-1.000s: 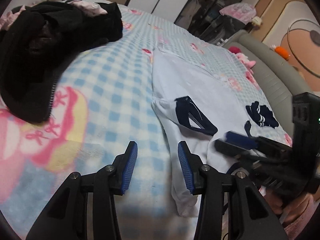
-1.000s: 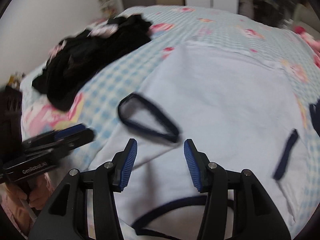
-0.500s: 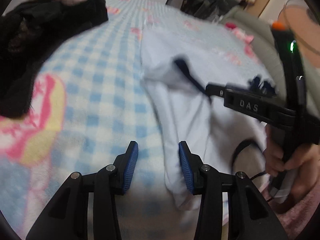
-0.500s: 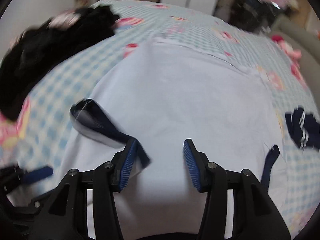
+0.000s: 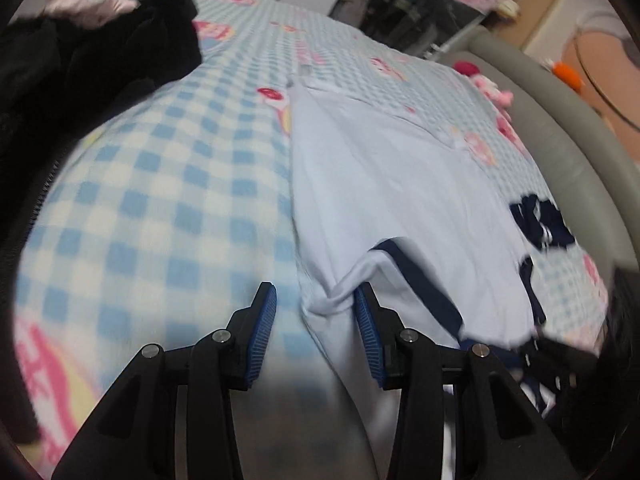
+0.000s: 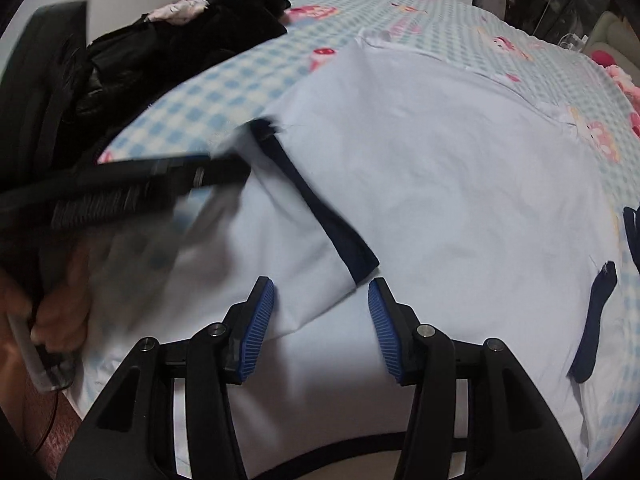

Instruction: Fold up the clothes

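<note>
A pale blue T-shirt (image 5: 400, 184) (image 6: 440, 168) with navy trim lies flat on the checked bedsheet (image 5: 160, 184). Its left sleeve, ending in a navy cuff (image 6: 344, 240) (image 5: 424, 284), is folded inward over the body. My left gripper (image 5: 316, 312) is open, and a bunched bit of the shirt's left edge sits between its fingers. It shows blurred in the right wrist view as the left gripper (image 6: 160, 180), held by a hand (image 6: 56, 312). My right gripper (image 6: 322, 312) is open just in front of the sleeve's cuff end, holding nothing.
A heap of black clothes (image 5: 80, 60) (image 6: 180, 40) lies at the left of the bed. A navy bow (image 5: 540, 220) and a navy strip (image 6: 596, 320) lie at the shirt's right side. A grey padded edge (image 5: 560, 100) borders the bed, with pink toys (image 5: 492, 88).
The sleeve with the navy cuff has gone from open and loose to laid flat across the shirt body. My left gripper has moved forward onto the shirt's left edge. Both stay open.
</note>
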Action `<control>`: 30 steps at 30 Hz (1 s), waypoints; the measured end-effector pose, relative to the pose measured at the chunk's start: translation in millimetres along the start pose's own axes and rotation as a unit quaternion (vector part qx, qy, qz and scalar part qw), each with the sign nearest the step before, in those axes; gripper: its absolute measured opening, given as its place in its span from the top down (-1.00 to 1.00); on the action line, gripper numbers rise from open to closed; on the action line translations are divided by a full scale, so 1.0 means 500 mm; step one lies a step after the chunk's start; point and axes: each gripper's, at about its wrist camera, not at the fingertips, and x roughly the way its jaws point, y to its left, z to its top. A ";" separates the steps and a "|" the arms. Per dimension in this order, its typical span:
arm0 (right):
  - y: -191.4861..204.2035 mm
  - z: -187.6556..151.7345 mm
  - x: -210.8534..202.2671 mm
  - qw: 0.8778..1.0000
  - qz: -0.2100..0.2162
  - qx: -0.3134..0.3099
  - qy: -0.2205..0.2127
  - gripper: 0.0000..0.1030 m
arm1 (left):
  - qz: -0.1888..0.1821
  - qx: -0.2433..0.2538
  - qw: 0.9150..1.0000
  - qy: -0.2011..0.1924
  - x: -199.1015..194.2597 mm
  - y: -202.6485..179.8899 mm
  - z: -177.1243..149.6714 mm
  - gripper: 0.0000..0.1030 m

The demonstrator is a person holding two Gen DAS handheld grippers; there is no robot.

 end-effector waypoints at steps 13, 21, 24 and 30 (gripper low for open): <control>-0.048 0.062 -0.004 0.998 0.002 0.048 -0.033 0.01 | 0.004 0.028 1.000 -0.005 -0.030 -0.009 -0.042 0.15; -0.066 0.037 -0.037 0.997 -0.059 0.044 -0.029 0.02 | 0.000 0.045 0.999 -0.009 -0.065 -0.030 -0.051 0.15; -0.064 0.006 -0.069 0.998 -0.030 0.047 -0.034 0.02 | -0.012 0.047 0.999 -0.006 -0.084 -0.050 -0.072 0.15; -0.080 -0.069 -0.116 0.998 -0.022 0.051 -0.030 0.02 | 0.052 0.060 0.997 0.005 -0.111 -0.085 -0.145 0.15</control>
